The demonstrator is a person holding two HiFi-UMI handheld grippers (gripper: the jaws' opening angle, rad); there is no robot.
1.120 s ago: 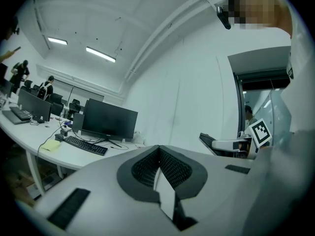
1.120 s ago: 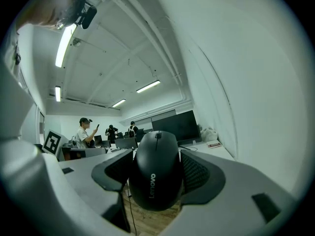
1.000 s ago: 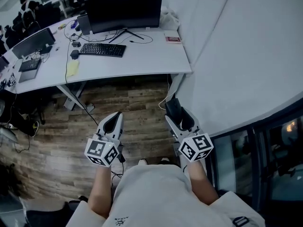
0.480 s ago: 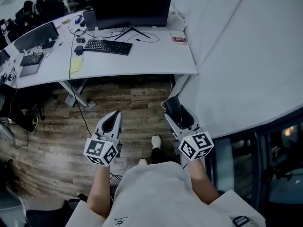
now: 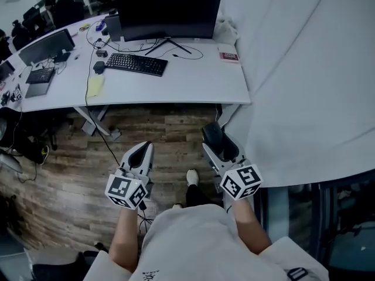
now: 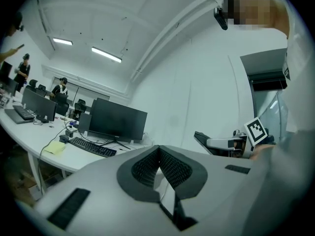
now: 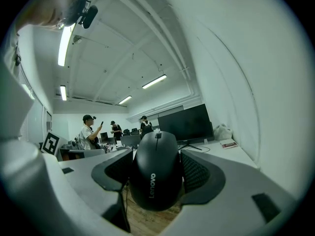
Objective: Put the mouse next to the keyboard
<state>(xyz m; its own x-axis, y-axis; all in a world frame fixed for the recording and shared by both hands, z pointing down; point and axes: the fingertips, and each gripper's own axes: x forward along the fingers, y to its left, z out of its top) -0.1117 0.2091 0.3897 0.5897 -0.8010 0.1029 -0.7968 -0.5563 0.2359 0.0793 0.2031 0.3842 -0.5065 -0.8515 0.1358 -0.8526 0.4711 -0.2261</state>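
Mouse (image 7: pixel 156 171): black, sitting pinched in the right gripper (image 5: pixel 215 142), above the floor (image 5: pixel 76 174). Keyboard (image 5: pixel 136 64) lying ahead and leftward on the desk (image 5: pixel 193 81), long axis crosswise. Left gripper (image 5: pixel 140 154) hanging alongside, jaws pressed together, empty.

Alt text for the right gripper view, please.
A black Lenovo mouse sits clamped between the two jaws, filling the centre. Beyond it, a white desk carries a dark monitor, and people stand further back under ceiling strip lights.

Head view looks steeply down, gripper views level; all share the distant desk (image 5: pixel 193 78) and monitor (image 5: pixel 167 15).
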